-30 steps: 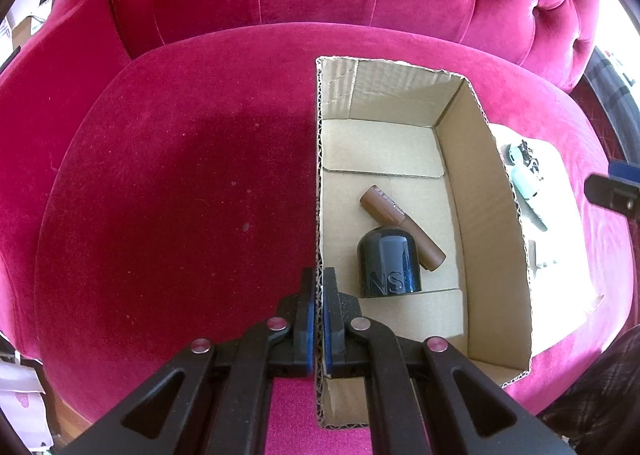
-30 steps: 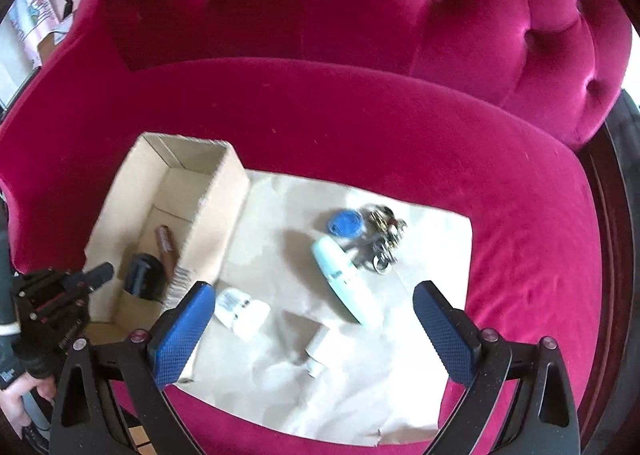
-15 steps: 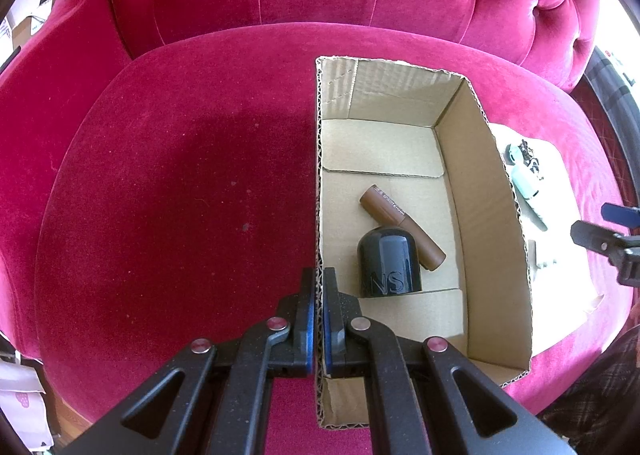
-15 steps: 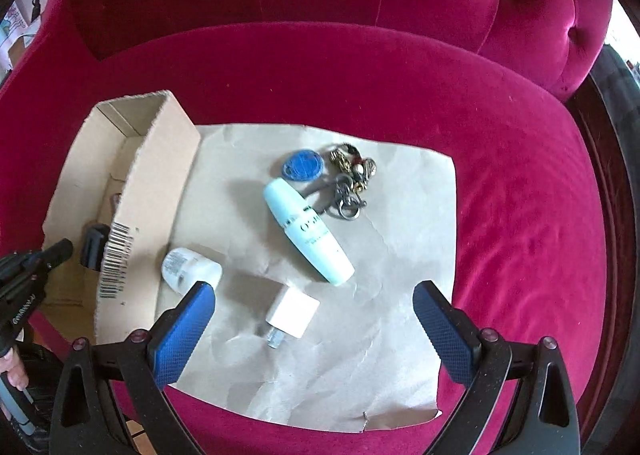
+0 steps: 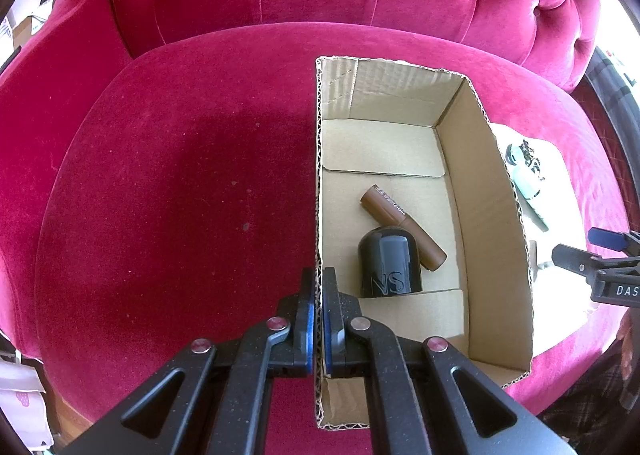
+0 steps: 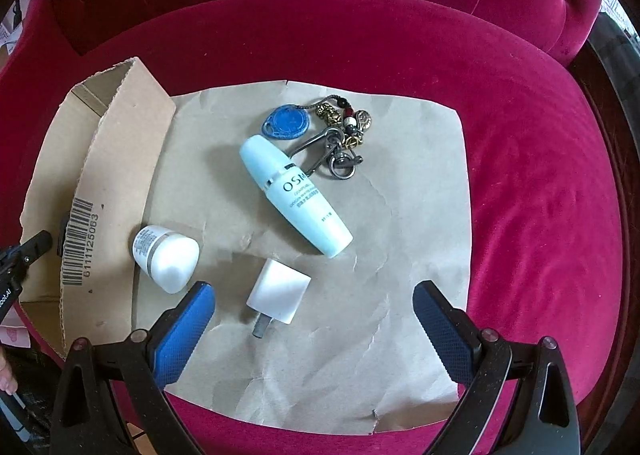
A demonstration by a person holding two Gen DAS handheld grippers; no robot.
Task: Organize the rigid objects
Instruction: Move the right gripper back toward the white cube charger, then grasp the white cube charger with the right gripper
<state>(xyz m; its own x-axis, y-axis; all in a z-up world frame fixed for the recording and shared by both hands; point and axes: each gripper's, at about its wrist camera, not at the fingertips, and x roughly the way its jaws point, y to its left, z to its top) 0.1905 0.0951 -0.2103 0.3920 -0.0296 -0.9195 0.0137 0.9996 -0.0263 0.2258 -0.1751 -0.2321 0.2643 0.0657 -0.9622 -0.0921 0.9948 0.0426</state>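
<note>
while a crimson velvet armchair [image 5: 180, 215] fills both views, an open cardboard box [image 5: 496, 239] is seen resting on its seat cushion. the near left wall of the box is pinched by the left gripper [image 5: 319, 295], whose blue-padded fingers are pressed together on the corrugated edge, one inside the box and one outside. inside the box, a dark glossy bottle [image 5: 390, 261] is laid on the floor with a brown tube [image 5: 402, 225] lying diagonally behind it and touching it.

just beside the box, on its right, a crumpled sheet of brown paper [image 6: 400, 295] is spread over the cushion. on the paper, a pale blue bottle [image 6: 294, 195] is laid diagonally, with a blue tag [image 6: 285, 122] and a bunch of keyring charms [image 6: 344, 135] near its cap end. a small white jar [image 6: 166, 258] is laid on its side close to the box wall, which carries a barcode. a white charger plug [image 6: 278, 296] is laid flat near the front, prongs toward the camera.

the right gripper [image 6: 314, 319] is held above the paper with its blue-padded fingers spread wide and nothing between the pads; the charger plug is seen in the gap between them, closer to the left finger. the tip of the right gripper is also glimpsed at the right edge of the left wrist view.
</note>
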